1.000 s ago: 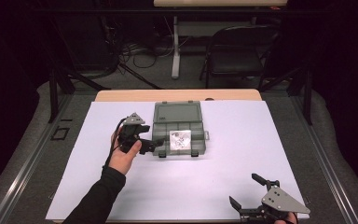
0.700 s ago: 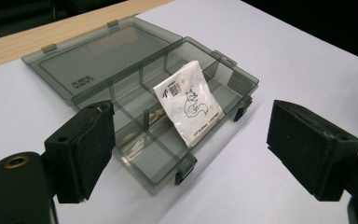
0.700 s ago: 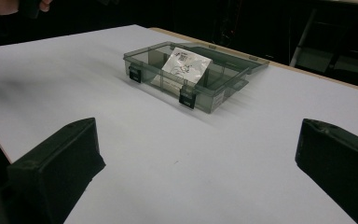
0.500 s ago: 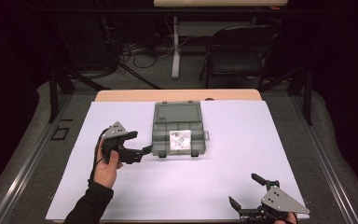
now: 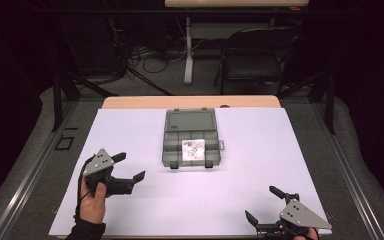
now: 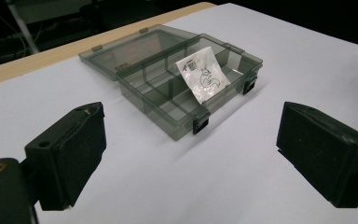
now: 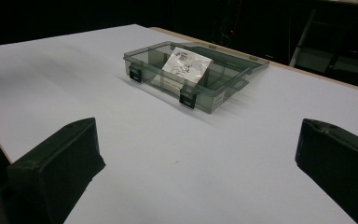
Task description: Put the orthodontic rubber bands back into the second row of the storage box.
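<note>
A: Item one, organiser box (image 5: 192, 145): smoky clear plastic, lid laid fully back, mid-table on the white sheet (image 5: 145, 210). Contents: one small printed packet (image 6: 202, 74), leaning in a front compartment. The other compartments look empty, though the tinted walls make that uncertain.

B: Tools?

A: Left gripper (image 5: 129, 167): jaws spread, nothing between them, over the sheet to the box's near left, apart from it. Right gripper (image 5: 266, 206): jaws spread, empty, at the near right corner, well apart from the box.

B: Hazards?

A: The box looks light, so a one-sided push would likely slide it on the smooth sheet. The packet stands proud of its compartment; closing the lid over it could crease it or stop the two front latches (image 6: 201, 125) seating. The flat lid could be levered by a careless jaw.

B: Room?

A: Open sheet on all sides of the box. Watch the near edge by the right gripper and the wooden strip (image 5: 135, 102) beyond the lid.
</note>
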